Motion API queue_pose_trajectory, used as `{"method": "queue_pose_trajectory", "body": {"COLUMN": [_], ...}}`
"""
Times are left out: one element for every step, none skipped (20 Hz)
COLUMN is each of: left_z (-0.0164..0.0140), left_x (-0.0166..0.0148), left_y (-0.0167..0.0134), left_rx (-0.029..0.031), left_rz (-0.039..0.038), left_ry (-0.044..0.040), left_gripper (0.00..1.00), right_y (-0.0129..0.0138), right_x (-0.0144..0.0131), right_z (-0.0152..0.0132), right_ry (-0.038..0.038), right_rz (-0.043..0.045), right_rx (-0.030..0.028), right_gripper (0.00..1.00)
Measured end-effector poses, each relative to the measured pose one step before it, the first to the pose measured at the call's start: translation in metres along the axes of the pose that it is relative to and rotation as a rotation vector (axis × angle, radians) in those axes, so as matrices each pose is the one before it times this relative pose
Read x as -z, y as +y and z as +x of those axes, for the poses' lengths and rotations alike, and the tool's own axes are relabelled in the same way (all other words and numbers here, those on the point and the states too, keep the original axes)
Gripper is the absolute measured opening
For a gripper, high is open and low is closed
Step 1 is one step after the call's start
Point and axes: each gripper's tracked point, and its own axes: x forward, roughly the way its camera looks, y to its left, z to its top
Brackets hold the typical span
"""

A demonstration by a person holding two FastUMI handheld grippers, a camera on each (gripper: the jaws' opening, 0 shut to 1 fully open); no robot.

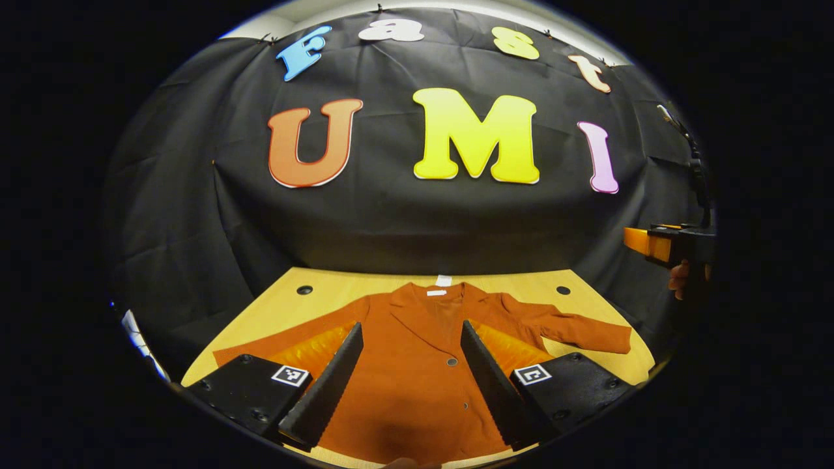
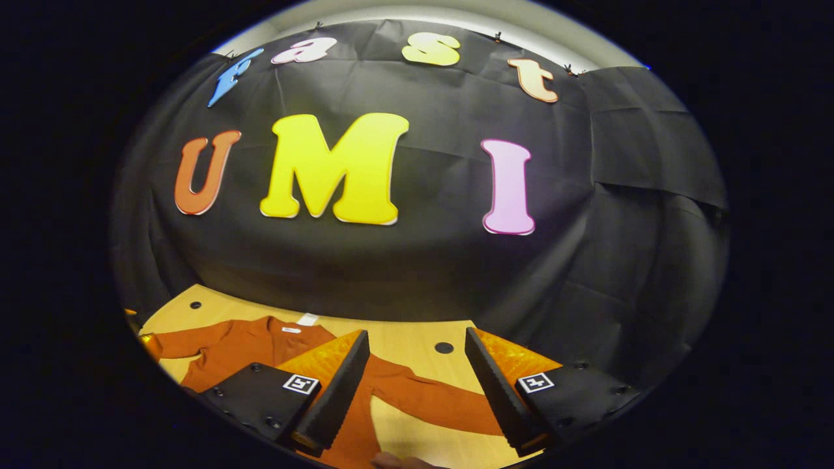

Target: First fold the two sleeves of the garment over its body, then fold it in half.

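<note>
A rust-orange jacket lies flat and face up on the wooden table, collar toward the far wall. Both sleeves are spread out to the sides; the one on the right angles outward. My left gripper hovers open above the jacket's body, fingers apart with nothing between them. In the right gripper view the jacket sits at lower left, and its near sleeve runs across between the fingers of my open right gripper, which is above it. The right gripper also appears at the far right, held up off the table.
The table has round holes near its back corners. The black cloth wall hangs right behind the table's far edge. A hand holds the right gripper. Bare wood shows beside the sleeves.
</note>
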Motion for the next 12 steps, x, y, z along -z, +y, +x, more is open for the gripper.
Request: {"method": "queue_pose_trajectory", "body": {"left_z": [0.00402,0.00087,-0.00061,-0.002,-0.00198,-0.00178,-0.00009,0.00132,0.00049,0.00183,0.00375,0.00237], "left_x": [0.01175,0.01191,0.01283,0.0119,0.01032,0.01129,0.0075,0.0101,0.01069,0.01029,0.01031,0.00979], "left_y": [-0.00134,-0.00057,0.00008,-0.00062,-0.00216,-0.00285,-0.00111,-0.00109,-0.00211,-0.00436,-0.00627,-0.00665], "left_rx": [-0.00299,-0.00941,-0.01115,-0.0091,-0.00321,-0.00332,-0.00483,-0.00541,-0.00274,0.00421,0.00933,0.01035], "left_rz": [-0.0075,-0.00589,-0.0045,-0.00627,-0.00561,0.00003,0.00484,0.00713,0.00187,-0.0036,-0.00572,0.00219], "left_ry": [0.03491,0.03509,0.03793,0.03506,0.02963,0.0301,0.02841,0.0289,0.02569,0.02747,0.02554,0.02941], "left_gripper": [0.98,0.98,0.98,0.98,0.98,0.99,0.99,0.98,0.99,0.99,0.98,0.99], "right_y": [-0.01128,-0.01107,-0.0119,-0.01225,-0.01312,-0.01137,-0.01004,-0.01401,-0.01531,-0.01478,-0.01631,-0.01292], "right_x": [0.01084,0.01179,0.01218,0.01214,0.01359,0.01384,0.01569,0.01461,0.01512,0.01473,0.01507,0.01253], "right_z": [0.00805,0.00689,0.00735,0.0076,0.00896,0.00938,0.00956,0.01178,0.01469,0.01501,0.01593,0.01364], "right_ry": [0.03012,0.0328,0.03308,0.0353,0.04051,0.04189,0.04654,0.04952,0.05212,0.05474,0.05398,0.05158], "right_rz": [-0.00785,-0.0013,0.0089,0.01422,0.01736,0.02371,0.02361,0.01493,0.00988,0.01149,0.01952,0.02783], "right_rx": [0.02481,0.0169,0.01405,0.01885,0.02373,0.01082,0.0086,0.02307,0.02819,0.02635,0.02278,0.01809], "right_gripper": [0.95,0.95,0.94,0.95,0.95,0.95,0.95,0.94,0.95,0.95,0.95,0.95]}}
